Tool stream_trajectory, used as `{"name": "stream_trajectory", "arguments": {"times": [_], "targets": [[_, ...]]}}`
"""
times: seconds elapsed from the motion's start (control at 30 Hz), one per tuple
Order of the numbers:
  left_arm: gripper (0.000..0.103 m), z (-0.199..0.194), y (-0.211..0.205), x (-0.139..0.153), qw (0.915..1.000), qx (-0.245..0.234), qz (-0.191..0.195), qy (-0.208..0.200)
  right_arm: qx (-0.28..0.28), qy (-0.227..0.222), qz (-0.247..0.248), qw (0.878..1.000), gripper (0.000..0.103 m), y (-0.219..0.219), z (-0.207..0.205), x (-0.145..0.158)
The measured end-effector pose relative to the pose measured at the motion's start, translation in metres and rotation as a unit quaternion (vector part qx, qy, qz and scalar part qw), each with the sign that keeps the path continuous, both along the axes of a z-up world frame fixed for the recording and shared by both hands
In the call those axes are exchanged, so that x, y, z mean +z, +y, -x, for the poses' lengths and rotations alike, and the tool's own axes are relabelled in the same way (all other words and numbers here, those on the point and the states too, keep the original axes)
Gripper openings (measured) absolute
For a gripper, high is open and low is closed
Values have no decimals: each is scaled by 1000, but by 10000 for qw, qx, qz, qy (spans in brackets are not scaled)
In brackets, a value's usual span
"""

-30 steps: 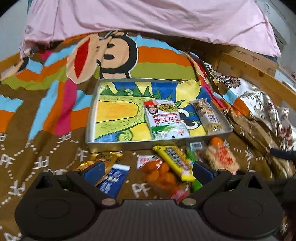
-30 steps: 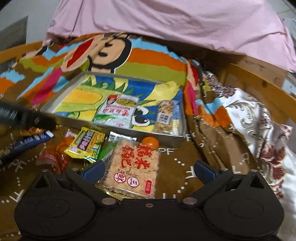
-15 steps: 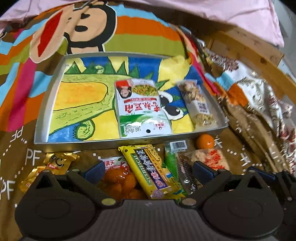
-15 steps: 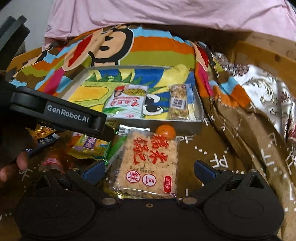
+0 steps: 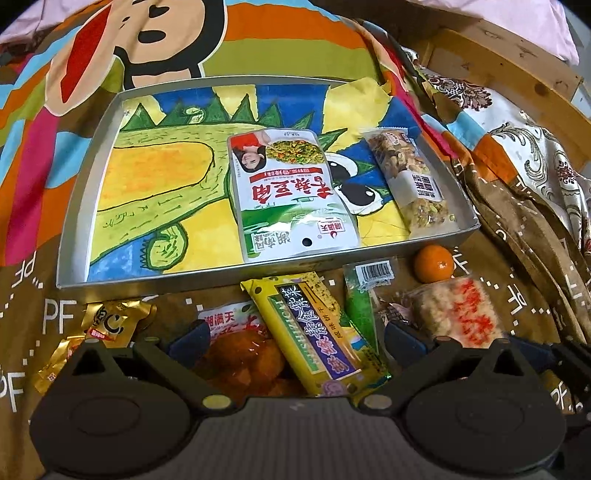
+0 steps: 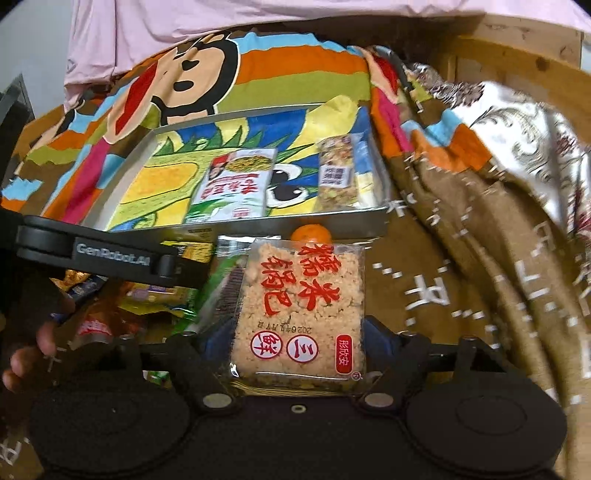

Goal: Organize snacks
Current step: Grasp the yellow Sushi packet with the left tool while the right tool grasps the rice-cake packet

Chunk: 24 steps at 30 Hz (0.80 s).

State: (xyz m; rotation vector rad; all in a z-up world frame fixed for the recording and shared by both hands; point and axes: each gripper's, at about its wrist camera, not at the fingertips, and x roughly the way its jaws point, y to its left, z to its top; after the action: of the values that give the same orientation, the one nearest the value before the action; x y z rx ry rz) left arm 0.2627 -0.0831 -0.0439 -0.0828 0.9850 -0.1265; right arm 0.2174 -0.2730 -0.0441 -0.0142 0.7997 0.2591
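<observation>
Closer now, left gripper [image 5: 295,338] over monkey-print bedspread [image 5: 258,48]; pink sheet [image 6: 258,18] behind.

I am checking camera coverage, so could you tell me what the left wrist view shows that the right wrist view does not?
Only the left wrist view shows the gold packet and the left gripper open over a yellow packet. Only the right wrist view shows the right gripper closing around the rice cake pack, and a hand. Both show the tray, its white pouch and the orange.
</observation>
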Motion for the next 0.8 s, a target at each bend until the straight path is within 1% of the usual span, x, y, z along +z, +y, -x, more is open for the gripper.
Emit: {"name": "stream_trajectory", "arguments": {"times": [0.1, 0.2, 0.3, 0.4, 0.47, 0.5, 0.6, 0.73, 0.8], "targets": [[102, 2, 0, 1, 10000, 21, -11, -40, 80, -92, 151, 9998, 76, -9, -1, 6], [102, 6, -5, 1, 9997, -76, -182, -112, 111, -233, 380, 9989, 76, -18, -3, 9], [102, 7, -17, 0, 9975, -307, -603, -197, 47, -276, 509, 9983, 76, -24, -6, 9], [102, 6, -32, -3, 9923, -428, -1126, -284, 149, -236, 430, 9987, 76, -23, -6, 8], [101, 3, -39, -5, 9896, -418, -1352, -254, 234, -237, 461, 9984, 76, -18, -4, 7], [101, 1, -41, -5, 9891, -384, -1403, -235, 257, -236, 462, 9983, 76, -17, -4, 7], [97, -3, -37, -5, 9913, -246, -1277, -175, 261, -182, 424, 9986, 76, -16, -5, 5], [91, -4, -23, -6, 9954, -137, -951, -28, 301, -159, 342, 9988, 76, -15, -5, 5], [89, -3, -17, -5, 9957, -133, -920, 46, 327, -166, 337, 9988, 76, -14, -4, 6]]}}
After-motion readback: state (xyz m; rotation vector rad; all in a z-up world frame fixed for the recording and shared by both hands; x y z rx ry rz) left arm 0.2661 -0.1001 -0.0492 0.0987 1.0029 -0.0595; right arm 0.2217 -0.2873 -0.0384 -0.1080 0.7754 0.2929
